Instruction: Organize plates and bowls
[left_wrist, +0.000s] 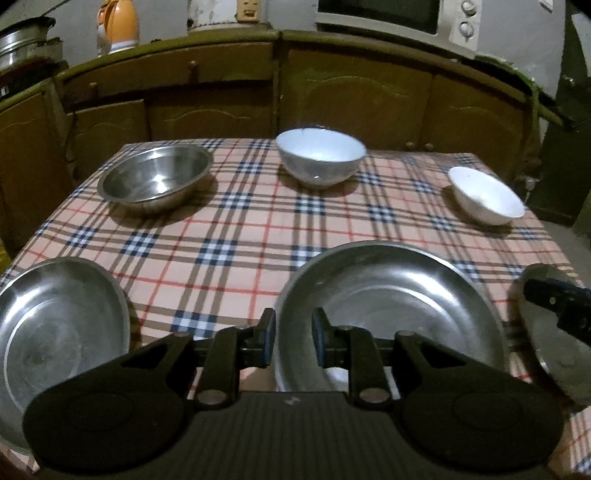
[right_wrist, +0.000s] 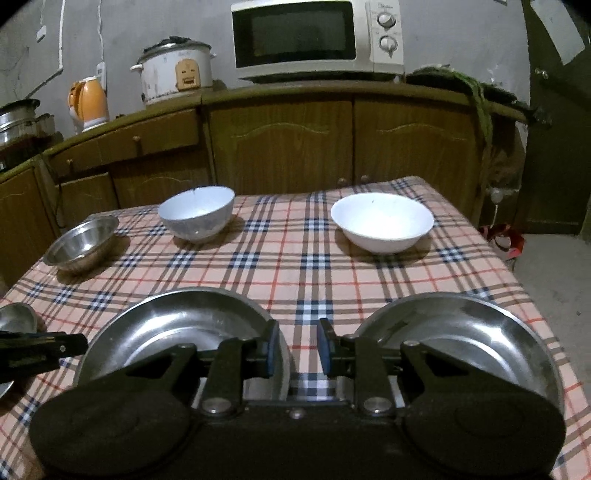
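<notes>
Left wrist: left gripper (left_wrist: 293, 334) nearly closed, nothing held, above steel plate (left_wrist: 406, 295); right gripper (right_wrist: 294, 347) likewise empty.

Peach plaid tablecloth (right_wrist: 295, 266), 2 white bowls (right_wrist: 382, 221), silver steel plates (right_wrist: 177, 325).

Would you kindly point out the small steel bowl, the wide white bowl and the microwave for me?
small steel bowl (left_wrist: 155, 181): left wrist view, inner bottom.
wide white bowl (right_wrist: 382, 221): right wrist view, inside of the bowl.
microwave (right_wrist: 295, 35): right wrist view, dark door window.
</notes>
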